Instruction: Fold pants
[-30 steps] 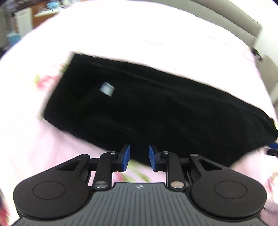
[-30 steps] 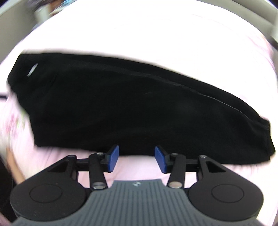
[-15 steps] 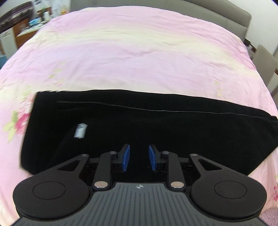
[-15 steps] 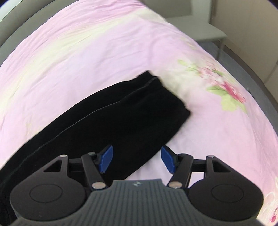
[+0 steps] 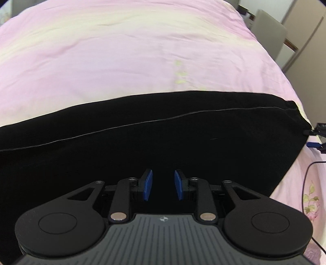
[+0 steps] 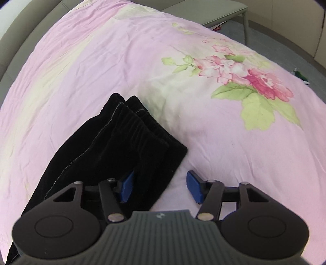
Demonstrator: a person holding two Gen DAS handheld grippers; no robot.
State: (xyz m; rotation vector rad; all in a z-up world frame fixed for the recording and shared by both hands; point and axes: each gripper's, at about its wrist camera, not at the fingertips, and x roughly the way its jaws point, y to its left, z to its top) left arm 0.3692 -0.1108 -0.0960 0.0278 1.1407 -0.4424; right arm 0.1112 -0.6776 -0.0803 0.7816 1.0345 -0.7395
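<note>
Left wrist view: the pants (image 5: 142, 146) lie flat across the bed (image 5: 122, 51) as a long black band, one pale seam line running along them. Their left end runs out of frame, and the near edge is hidden under the left tongs (image 5: 162, 188); the black cloth shows almost no fold detail. The far edge is straight, with wide bare pink cover beyond it. At the right the band ends in a hem corner; past it, a blue pad and black part of the right tongs (image 5: 314, 138) show at the frame edge, cut off. A thin black cable (image 5: 307, 183) curves over the cover there. A grey chair (image 5: 269, 36) stands off the bed's far right corner. The left tongs stand slightly spread above the cloth with nothing pinched; contact with the fabric cannot be judged. Right wrist view: the leg ends of the pants (image 6: 114, 146) lie stacked, two hems slightly offset, ribbing visible. The rest of the garment passes under the tool body and out at lower left. The right tongs (image 6: 160, 188) stand spread, having just narrowed a little, and straddle the near right edge of the hem: left pad over cloth, right pad over bare cover, not pressing. Open flowered cover extends right and ahead; a bench (image 6: 205, 10) lies beyond the bed edge.
</note>
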